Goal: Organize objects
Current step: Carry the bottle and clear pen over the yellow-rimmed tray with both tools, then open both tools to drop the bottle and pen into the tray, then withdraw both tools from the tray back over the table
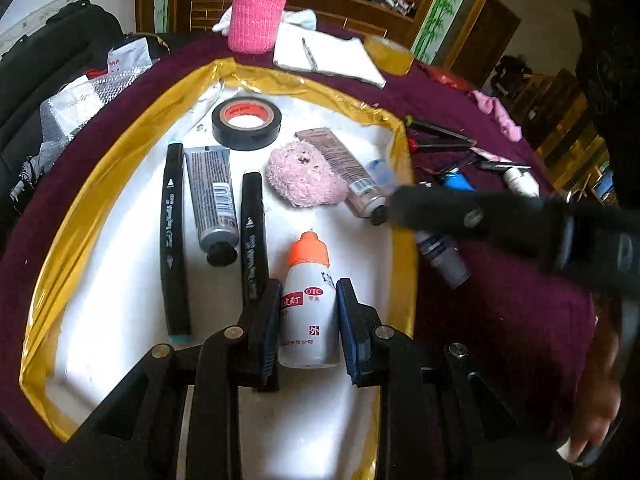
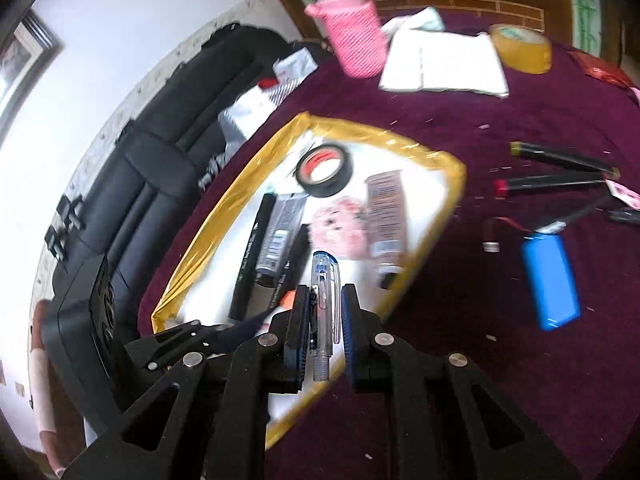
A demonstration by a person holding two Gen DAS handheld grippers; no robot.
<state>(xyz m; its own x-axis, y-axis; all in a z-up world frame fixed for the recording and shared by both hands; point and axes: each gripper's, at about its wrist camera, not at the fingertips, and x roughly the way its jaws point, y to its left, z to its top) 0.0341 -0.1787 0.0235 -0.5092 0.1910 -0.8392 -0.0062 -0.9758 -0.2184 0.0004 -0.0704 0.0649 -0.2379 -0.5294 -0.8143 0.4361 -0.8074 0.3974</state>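
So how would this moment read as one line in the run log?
left tool: holds white bottle over tray | right tool: holds clear pen | markers, blue lighter: on cloth outside tray

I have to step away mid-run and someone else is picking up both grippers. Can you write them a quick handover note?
Left gripper: pads on either side of the white bottle with the orange cap, over the gold-rimmed tray.
Right gripper: shut on a clear pen, above the tray's near edge.
Already in the tray: black tape roll, two black markers, grey tube, brown tube, pink plush.
Left on the maroon cloth: blue lighter, two more markers, small bits.
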